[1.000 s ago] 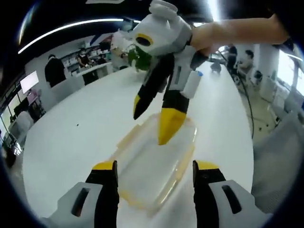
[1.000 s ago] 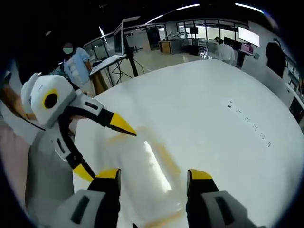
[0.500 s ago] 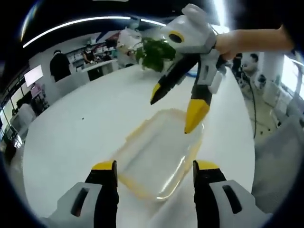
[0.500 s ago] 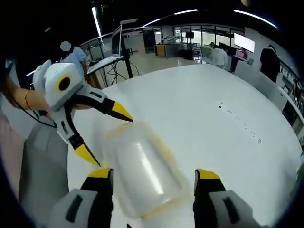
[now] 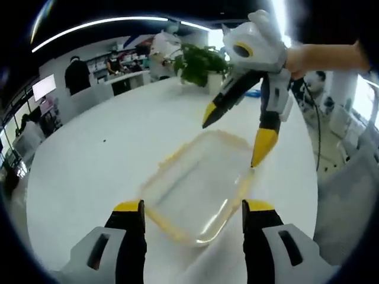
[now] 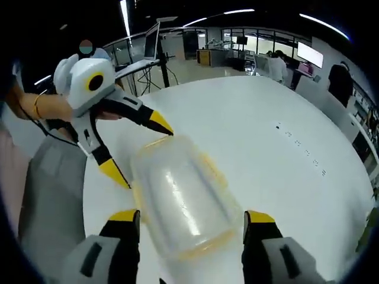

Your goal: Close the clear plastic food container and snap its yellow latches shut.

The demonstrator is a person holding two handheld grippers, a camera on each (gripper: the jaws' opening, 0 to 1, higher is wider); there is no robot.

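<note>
Left gripper view: the clear plastic food container [image 5: 198, 186], yellow-rimmed, lies on the white counter [image 5: 89, 171] at centre frame, its long axis running from lower left to upper right, between the wide-open, empty jaws of the left hand-held gripper [image 5: 192, 216]. The right hand-held gripper [image 5: 240, 139] enters from the upper right, jaws spread and empty, tips near the container's far end. Right gripper view: the container [image 6: 180, 201] lies lengthwise from upper left to lower right.
</note>
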